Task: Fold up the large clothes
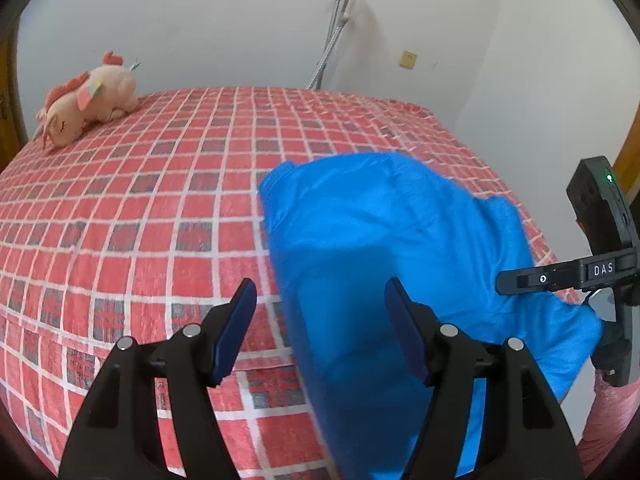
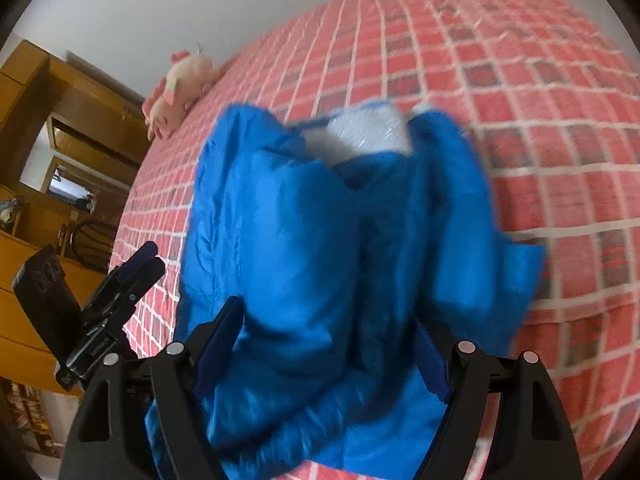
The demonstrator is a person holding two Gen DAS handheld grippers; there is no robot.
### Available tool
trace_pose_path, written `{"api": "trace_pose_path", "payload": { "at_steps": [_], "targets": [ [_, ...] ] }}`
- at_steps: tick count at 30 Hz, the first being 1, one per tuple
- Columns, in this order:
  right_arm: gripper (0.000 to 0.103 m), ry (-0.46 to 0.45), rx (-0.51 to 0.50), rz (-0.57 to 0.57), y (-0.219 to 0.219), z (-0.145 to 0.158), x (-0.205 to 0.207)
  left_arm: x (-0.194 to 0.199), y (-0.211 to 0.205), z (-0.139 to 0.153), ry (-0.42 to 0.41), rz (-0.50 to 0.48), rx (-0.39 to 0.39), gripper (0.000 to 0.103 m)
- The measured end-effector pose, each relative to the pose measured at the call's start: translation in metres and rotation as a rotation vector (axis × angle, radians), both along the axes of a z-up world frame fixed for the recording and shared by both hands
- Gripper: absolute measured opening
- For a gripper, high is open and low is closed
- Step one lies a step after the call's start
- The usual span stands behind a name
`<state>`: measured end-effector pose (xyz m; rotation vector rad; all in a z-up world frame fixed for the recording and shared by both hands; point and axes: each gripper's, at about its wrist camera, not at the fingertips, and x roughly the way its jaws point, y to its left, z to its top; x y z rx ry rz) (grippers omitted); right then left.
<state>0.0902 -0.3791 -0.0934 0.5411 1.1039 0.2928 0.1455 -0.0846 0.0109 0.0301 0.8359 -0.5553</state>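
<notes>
A large blue padded garment (image 1: 384, 264) lies bunched on the red checked bed (image 1: 160, 200), blurred by motion. My left gripper (image 1: 322, 332) is open; its right finger is over the garment, its left finger over the bedspread. In the right wrist view the garment (image 2: 320, 248) fills the middle, with a pale lining patch (image 2: 368, 132) showing at its far end. My right gripper (image 2: 326, 348) has its jaws wide apart with blue cloth bunched between them; I cannot tell whether they pinch it. The right gripper's body (image 1: 600, 272) shows at the garment's right edge.
A pink plush unicorn (image 1: 88, 100) lies at the bed's far left corner. A grey stand (image 1: 340, 20) leans against the white wall behind the bed. Wooden furniture (image 2: 52, 140) stands left of the bed. The left gripper (image 2: 128, 280) shows at the bed's left edge.
</notes>
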Motion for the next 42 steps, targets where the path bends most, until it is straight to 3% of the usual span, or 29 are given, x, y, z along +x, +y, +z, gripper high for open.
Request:
{"api": "trace_pose_path", "payload": {
  "at_steps": [1, 2, 4, 7, 10, 14, 17, 23, 26, 29, 33, 36, 39, 42],
  "targets": [
    [0.061, 0.003, -0.005, 0.004, 0.005, -0.003, 0.004, 0.002, 0.003, -0.002, 0.001, 0.003, 0.004, 0.065],
    [0.056, -0.004, -0.018, 0.007, 0.009, -0.002, 0.006, 0.005, 0.003, -0.005, 0.002, 0.008, 0.009, 0.065],
    [0.034, -0.044, -0.036, 0.016, 0.014, 0.004, 0.007, 0.007, 0.005, -0.008, 0.008, 0.011, 0.005, 0.065],
    [0.018, -0.089, -0.042, 0.022, 0.014, 0.019, 0.003, 0.008, 0.010, -0.006, 0.018, 0.008, -0.016, 0.065],
    [0.015, -0.142, -0.073, 0.030, 0.009, 0.039, -0.006, 0.004, 0.006, 0.000, 0.018, -0.008, -0.043, 0.065],
    [0.014, -0.206, -0.091, 0.001, -0.006, 0.068, -0.027, -0.010, -0.009, 0.013, -0.008, -0.054, -0.069, 0.065],
    [0.014, -0.214, -0.084, -0.028, -0.024, 0.070, -0.035, -0.020, -0.029, 0.013, -0.026, -0.085, -0.050, 0.065],
    [0.017, -0.128, -0.019, -0.072, -0.062, 0.015, -0.041, -0.030, -0.072, -0.018, -0.005, -0.155, 0.042, 0.065],
    [0.021, -0.125, 0.057, -0.085, -0.077, -0.018, -0.048, -0.031, -0.079, -0.027, -0.016, -0.163, 0.054, 0.069],
    [0.024, -0.138, 0.074, -0.084, -0.077, -0.027, -0.051, -0.033, -0.083, -0.033, -0.024, -0.154, 0.068, 0.070],
    [0.038, -0.162, -0.030, -0.092, -0.070, -0.006, -0.065, -0.030, -0.075, -0.026, 0.020, -0.143, 0.046, 0.068],
    [0.041, -0.233, -0.128, -0.108, -0.063, 0.026, -0.088, -0.034, -0.059, -0.016, 0.007, -0.120, 0.023, 0.068],
    [0.048, -0.295, -0.125, -0.083, -0.053, 0.055, -0.115, -0.044, -0.043, -0.006, -0.044, -0.090, 0.023, 0.068],
    [0.054, -0.313, -0.123, -0.006, -0.029, 0.066, -0.130, -0.054, -0.038, -0.002, -0.054, -0.096, 0.021, 0.068]
  ]
}}
